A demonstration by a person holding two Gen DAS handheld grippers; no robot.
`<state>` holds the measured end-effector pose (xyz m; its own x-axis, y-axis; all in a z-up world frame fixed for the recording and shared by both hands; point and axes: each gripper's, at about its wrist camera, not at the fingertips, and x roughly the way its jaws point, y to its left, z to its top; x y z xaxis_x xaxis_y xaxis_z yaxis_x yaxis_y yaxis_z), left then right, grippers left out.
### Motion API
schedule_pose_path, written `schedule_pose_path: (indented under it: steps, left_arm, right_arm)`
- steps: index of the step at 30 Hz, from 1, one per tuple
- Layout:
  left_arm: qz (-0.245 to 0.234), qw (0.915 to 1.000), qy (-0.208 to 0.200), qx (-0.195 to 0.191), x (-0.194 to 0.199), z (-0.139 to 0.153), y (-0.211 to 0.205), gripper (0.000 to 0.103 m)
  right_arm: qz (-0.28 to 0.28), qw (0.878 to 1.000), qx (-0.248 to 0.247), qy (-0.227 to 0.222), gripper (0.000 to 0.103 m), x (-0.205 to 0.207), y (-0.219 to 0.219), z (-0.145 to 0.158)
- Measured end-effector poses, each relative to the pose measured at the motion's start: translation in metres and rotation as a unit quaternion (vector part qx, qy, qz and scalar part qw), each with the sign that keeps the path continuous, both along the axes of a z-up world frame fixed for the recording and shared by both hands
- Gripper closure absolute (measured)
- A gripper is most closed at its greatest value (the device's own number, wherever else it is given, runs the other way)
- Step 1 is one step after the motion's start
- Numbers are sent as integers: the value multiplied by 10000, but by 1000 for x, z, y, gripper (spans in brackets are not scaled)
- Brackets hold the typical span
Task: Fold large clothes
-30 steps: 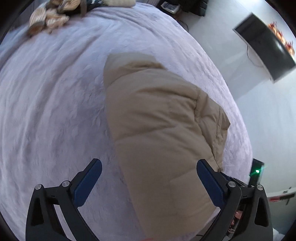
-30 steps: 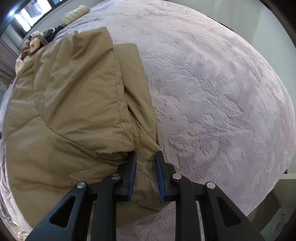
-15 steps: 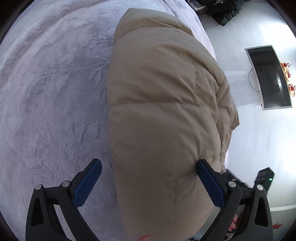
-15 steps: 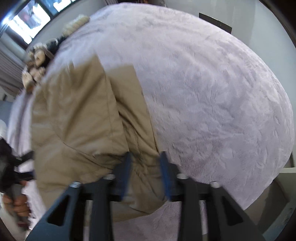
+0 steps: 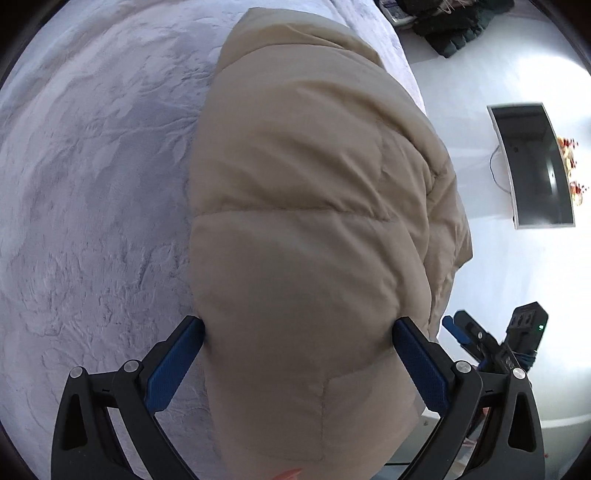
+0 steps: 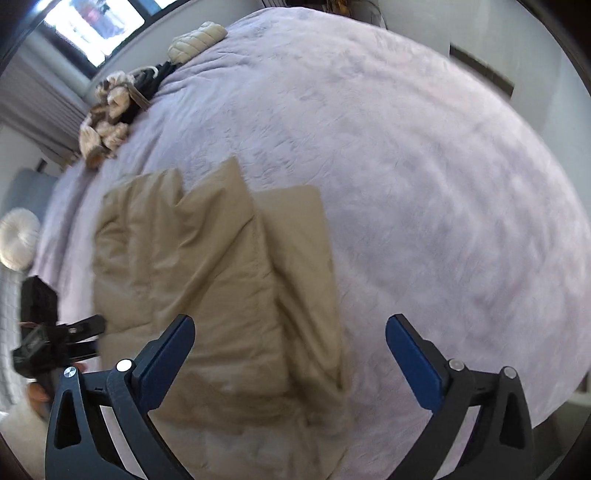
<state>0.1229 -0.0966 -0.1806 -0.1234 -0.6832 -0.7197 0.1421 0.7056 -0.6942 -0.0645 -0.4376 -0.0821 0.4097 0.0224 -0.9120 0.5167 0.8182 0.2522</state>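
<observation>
Beige padded jacket [image 5: 303,229] folded into a thick bundle along the edge of a bed [image 5: 92,192] under a lilac, embossed plush cover. Beyond the bed edge, at 3 o'clock in the left wrist view, pale floor with a curved dark screen [image 5: 532,166]; at 1 o'clock, a heap of dark clothes [image 5: 458,26]. In the right wrist view, a pile of cream and dark garments [image 6: 118,99] at 11 o'clock on the bed, a quilted cream piece [image 6: 195,40] just past it, a window [image 6: 92,22] behind, a round white cushion [image 6: 18,236] at 9 o'clock.

Left tongs [image 5: 297,354] spread wide, blue pads touching either flank of the puffy bundle, fabric bulging between them and blocking the view of the bed beneath. Right tongs [image 6: 290,350] spread wide, holding nothing, hovering above the jacket's near end, the picture blurred.

Against a second ago: right tongs then pinched on a jacket fold, now parted and farther from it; left tongs closer in, jacket filling more of the view.

Jacket smooth, matte, quilted in broad stitched panels, softly rounded; flatter layered flaps toward 12 o'clock in the right wrist view.
</observation>
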Motion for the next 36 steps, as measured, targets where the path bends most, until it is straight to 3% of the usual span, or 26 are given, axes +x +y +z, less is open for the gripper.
schedule_pose_path:
  steps: [1,3,4,5,6,8,11,14,18,19,20,22,27,32,36]
  left_arm:
    - [59,10000,16,-22,0,-1,2,1]
    - [157,9998,83,-78,-2,-4,6,1]
    - [187,9997,136,-111,-2,-6,7,1]
    - [213,9994,211,-154,-3,-9,6,1]
    - [222,9993,243,-160,-3,-11,5,1]
    - [217,9993,257,-149,-5,-15,-1,1]
    - [146,9998,132,28,-12,-16,-23,1]
    - [133,9996,6,235,-17,-13,-37,1]
    - [134,9988,-129,453,-25,-9,-53,1]
    - [140,9985,-163,512,-26,-8,-56,1]
    - [153,9982,-186,554,-27,-7,-59,1]
    - [166,9975,-240,645,-30,-5,-67,1]
    - [173,9961,-344,794,-37,1,-77,1]
    - [175,9958,-368,819,-40,2,-74,1]
    - [158,9969,-291,709,-35,9,-71,1]
  right_arm:
    - [-198,9997,111,-73,1,-2,-8,-2]
    - [-571,9966,569,-140,14,-5,-29,-13]
    - [-743,9935,855,-59,45,-8,-39,-24]
    - [-895,9892,1161,49,86,-9,-48,-38]
    - [-971,9837,1512,51,96,-8,-56,-52]
    - [-863,9738,2103,-16,97,-4,-60,-77]
    - [-454,9709,2343,209,97,10,-51,-106]
    - [-325,9698,2385,386,97,20,-51,-122]
    - [-43,9835,1747,467,91,16,-58,-94]
    - [3,9871,1537,454,70,12,-61,-83]
    - [35,9891,1427,371,31,8,-64,-73]
    - [89,9898,1414,137,0,2,-68,-55]
    - [742,9773,1984,-70,0,10,-59,-39]
    - [1223,9784,1576,539,0,43,-38,-71]
    - [1225,9703,1991,625,0,56,-42,-102]
